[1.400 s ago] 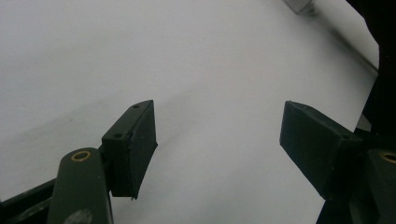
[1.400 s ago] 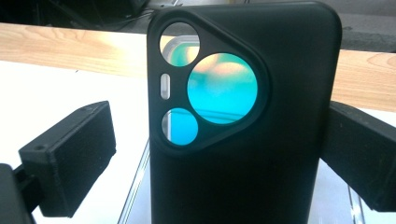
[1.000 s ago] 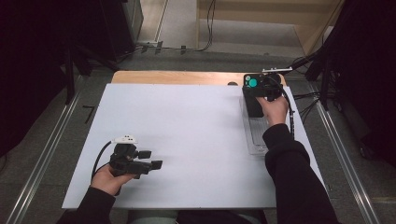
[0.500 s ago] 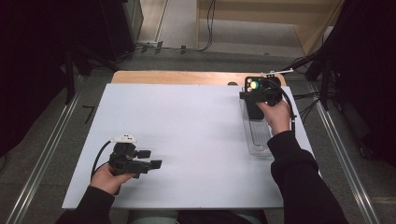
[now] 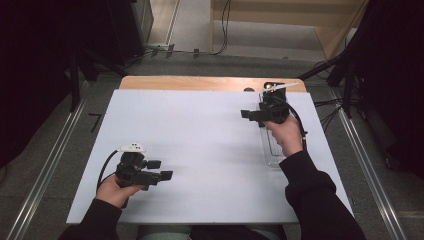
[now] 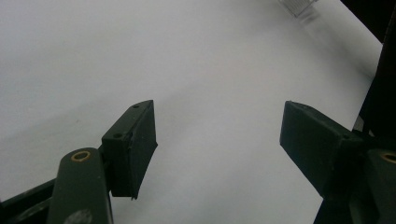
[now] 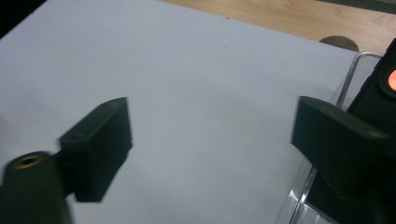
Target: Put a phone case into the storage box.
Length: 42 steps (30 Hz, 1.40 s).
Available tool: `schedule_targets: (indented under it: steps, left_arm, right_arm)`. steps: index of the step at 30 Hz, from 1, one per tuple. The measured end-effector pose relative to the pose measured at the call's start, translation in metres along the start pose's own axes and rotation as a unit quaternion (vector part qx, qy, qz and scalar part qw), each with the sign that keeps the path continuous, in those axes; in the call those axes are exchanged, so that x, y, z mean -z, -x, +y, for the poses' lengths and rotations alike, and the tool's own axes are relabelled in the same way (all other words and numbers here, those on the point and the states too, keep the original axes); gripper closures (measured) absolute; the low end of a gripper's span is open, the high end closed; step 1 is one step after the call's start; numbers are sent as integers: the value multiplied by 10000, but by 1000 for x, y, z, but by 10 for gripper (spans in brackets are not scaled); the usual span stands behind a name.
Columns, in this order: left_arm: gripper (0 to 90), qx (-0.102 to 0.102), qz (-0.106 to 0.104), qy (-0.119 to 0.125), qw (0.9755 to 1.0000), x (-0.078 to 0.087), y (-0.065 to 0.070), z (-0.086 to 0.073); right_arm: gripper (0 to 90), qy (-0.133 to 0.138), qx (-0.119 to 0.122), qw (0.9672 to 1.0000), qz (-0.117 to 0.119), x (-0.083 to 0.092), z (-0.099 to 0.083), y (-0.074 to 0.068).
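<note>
My right gripper hovers over the far right of the white table sheet, jaws pointing left, beside a clear plastic tray. In the right gripper view its jaws stand apart with only white sheet between them; they have just been closing. A black device with an orange light sits at the tray's far end. My left gripper rests near the front left, held low and open, nothing between its jaws.
A bare wooden strip runs along the table's far edge, with a small dark round spot on it. Cables trail off the right side. Metal rails flank the table on the floor. The tray's corner is far off.
My right gripper has swung left from over the tray's far end and now points across the sheet. The left gripper has stayed put.
</note>
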<state>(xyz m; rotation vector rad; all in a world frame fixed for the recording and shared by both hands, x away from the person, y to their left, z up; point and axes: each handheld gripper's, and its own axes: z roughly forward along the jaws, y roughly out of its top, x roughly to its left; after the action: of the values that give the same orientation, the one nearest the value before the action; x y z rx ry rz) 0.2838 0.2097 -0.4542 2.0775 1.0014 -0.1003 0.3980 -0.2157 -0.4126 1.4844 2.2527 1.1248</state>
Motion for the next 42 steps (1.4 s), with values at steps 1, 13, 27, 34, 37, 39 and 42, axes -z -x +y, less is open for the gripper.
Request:
schedule_targets:
  steps: [1, 13, 27, 34, 37, 39, 42]
  left_arm:
    - [274, -13, 2, -15, 10000, 0, 0, 0]
    - [274, -52, -49, -29, 10000, 1, 0, 0]
    - [274, -107, -129, -67, 9998, -1, -1, 4]
    - [274, -175, -189, -90, 9996, -5, 1, 7]
    - [273, -190, -214, -116, 9995, -6, 1, 8]
    - [274, -201, -230, -118, 9995, -6, 1, 9]
    - [273, -223, -236, -119, 9994, -7, 2, 10]
  right_arm:
    - [128, -28, 33, 10000, 28, -1, -1, -2]
    - [200, -133, 246, 9976, 636, 7, -19, -18]
    - [223, -115, 819, 9917, 988, 18, -37, -37]
    - [223, -273, 799, 9883, 1271, 17, -49, -44]
    - [223, -243, 919, 9867, 1319, 18, -55, -46]
    - [223, -258, 982, 9861, 1319, 17, -58, -47]
    - [222, -310, 1012, 9850, 1363, 18, -64, -48]
